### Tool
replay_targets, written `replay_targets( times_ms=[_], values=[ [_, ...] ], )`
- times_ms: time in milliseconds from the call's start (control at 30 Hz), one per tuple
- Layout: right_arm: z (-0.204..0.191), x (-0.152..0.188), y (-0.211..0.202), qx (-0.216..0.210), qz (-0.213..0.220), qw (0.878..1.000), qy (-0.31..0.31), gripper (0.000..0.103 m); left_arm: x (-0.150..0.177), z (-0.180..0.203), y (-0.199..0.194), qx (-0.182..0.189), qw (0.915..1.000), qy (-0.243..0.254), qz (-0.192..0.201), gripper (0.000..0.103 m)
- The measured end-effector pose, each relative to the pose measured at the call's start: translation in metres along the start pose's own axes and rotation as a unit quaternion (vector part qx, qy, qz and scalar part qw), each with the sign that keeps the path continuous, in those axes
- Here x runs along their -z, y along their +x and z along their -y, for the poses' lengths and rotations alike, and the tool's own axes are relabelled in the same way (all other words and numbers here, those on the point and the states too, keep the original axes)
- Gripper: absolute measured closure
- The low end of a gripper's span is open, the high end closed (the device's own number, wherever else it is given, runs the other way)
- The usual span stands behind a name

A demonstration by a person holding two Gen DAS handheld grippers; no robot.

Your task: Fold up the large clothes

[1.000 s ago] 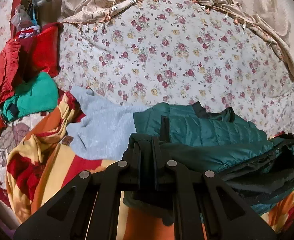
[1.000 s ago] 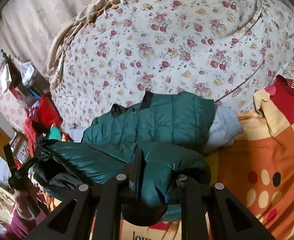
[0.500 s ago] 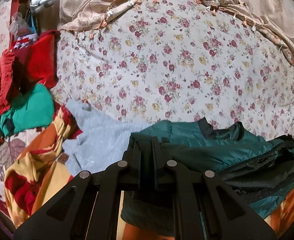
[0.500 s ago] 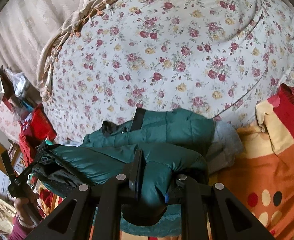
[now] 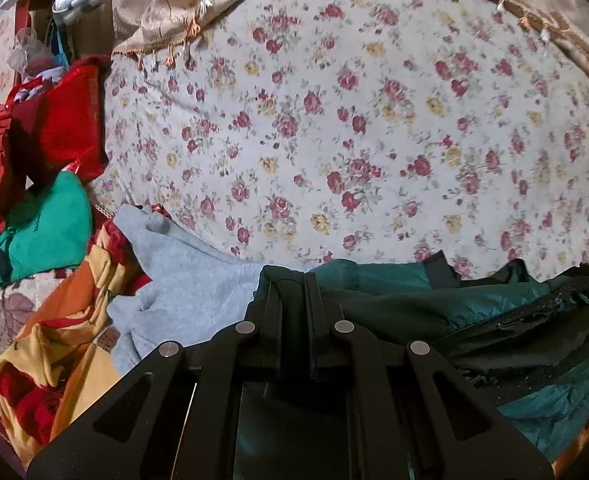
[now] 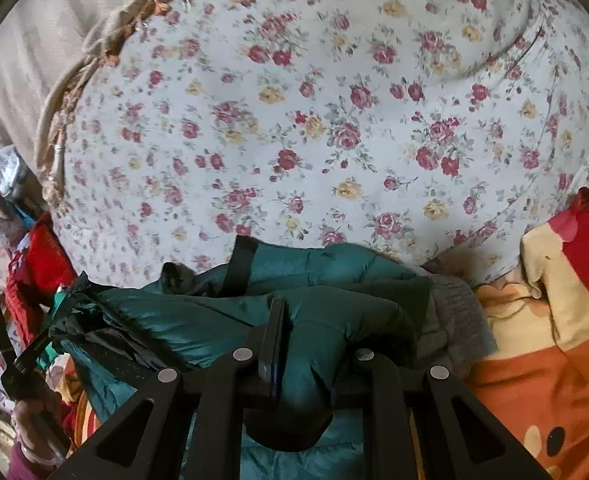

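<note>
Green puffer jacket (image 6: 222, 320) lies bunched against the floral sheet (image 5: 334, 140); left gripper (image 5: 294, 308) and right gripper (image 6: 306, 344) each pinch its fabric.

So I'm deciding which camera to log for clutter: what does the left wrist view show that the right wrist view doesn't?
Only the left wrist view shows the bright green garment under the red pile and the light grey sweater laid out in full, with the left gripper shut on the jacket.

Only the right wrist view shows the orange blanket's dotted cartoon print, the person's hand, and the right gripper pinching a thick jacket fold.

Both show the dark green puffer jacket, the floral bedspread, and red clothes.
</note>
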State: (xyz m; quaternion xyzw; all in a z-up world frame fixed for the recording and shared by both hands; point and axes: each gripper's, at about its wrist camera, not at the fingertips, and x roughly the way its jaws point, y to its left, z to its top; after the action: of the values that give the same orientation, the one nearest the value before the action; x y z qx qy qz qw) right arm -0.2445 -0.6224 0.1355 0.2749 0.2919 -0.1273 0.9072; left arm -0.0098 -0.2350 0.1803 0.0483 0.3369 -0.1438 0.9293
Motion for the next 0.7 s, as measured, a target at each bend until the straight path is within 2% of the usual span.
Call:
replay_targets(
  times_ms=[400,567,667,700],
  values=[
    [0.026,0.003,0.067,0.02,-0.005,0.999,0.044,0.087,0.017,0.018,0.065,-0.037,0.9987,0.012,-0.032,0.094],
    [0.025,0.006,0.07,0.016,0.008,0.999,0.048,0.079,0.025,0.015,0.084,-0.032,0.9986,0.006,-0.042,0.09],
    [0.02,0.002,0.051,0.005,0.015,0.999,0.048,0.069,0.027,0.01,0.089,-0.013,0.9988,-0.006,-0.048,0.087],
    [0.017,0.002,0.041,0.003,0.025,0.999,0.043,0.062,0.027,0.009,0.089,-0.003,0.9989,-0.008,-0.047,0.087]
  ],
)
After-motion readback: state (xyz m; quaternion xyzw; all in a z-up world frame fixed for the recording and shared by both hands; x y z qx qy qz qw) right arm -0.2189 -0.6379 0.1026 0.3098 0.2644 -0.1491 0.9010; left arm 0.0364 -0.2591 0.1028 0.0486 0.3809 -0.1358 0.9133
